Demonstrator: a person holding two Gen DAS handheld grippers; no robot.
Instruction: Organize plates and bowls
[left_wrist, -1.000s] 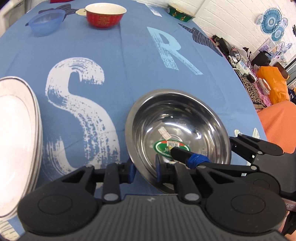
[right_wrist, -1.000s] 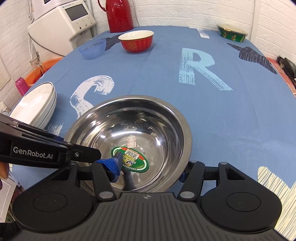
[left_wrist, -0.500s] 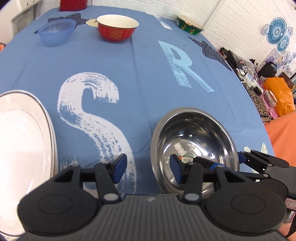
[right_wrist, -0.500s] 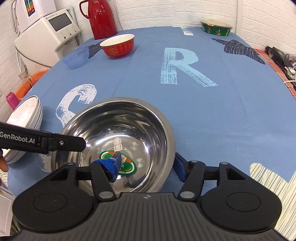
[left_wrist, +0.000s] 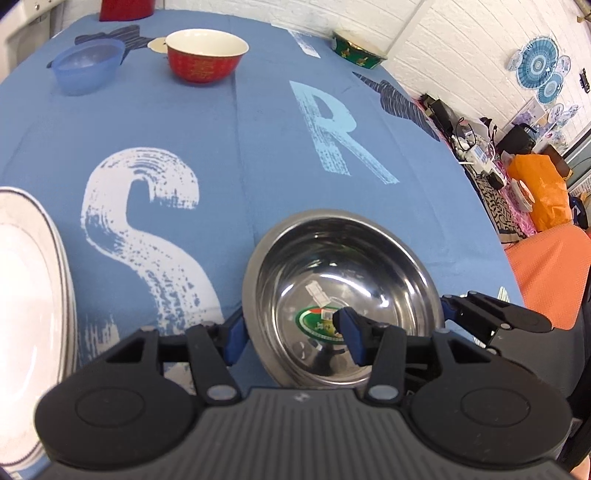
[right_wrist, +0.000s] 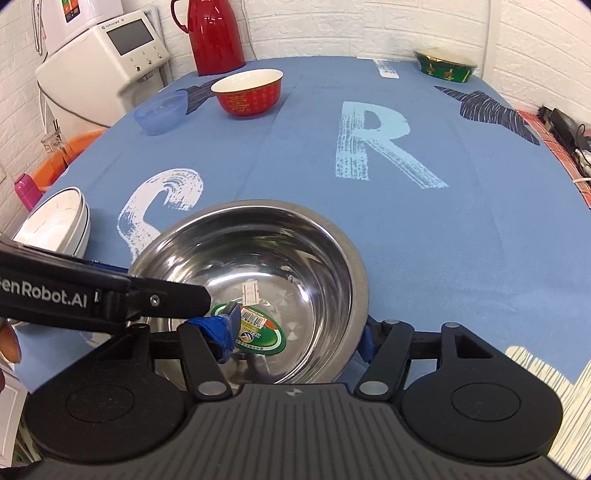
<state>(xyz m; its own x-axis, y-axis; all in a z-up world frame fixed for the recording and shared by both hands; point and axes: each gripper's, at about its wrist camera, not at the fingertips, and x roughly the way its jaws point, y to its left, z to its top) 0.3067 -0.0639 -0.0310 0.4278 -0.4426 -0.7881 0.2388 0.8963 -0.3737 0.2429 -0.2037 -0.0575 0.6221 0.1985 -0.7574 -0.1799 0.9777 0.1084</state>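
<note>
- Straddling opposite rims of the steel bowl near the surface's front edge, left tool and right tool stand spread, unclamped.
- Only the right view shows the red jug.
- Only the left view shows the orange bag.

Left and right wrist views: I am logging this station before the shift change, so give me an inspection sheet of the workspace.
Surface: blue tablecloth with printed letters.
Job's things: stainless steel bowl near; stacked white plates left; red ceramic bowl, blue plastic bowl, green patterned bowl far.
Clutter: red thermos jug.
Grippers: left gripper and right gripper open, each straddling the steel bowl's rim.
Cables: some right of table.
Surroundings: white brick wall, white appliance.
</note>
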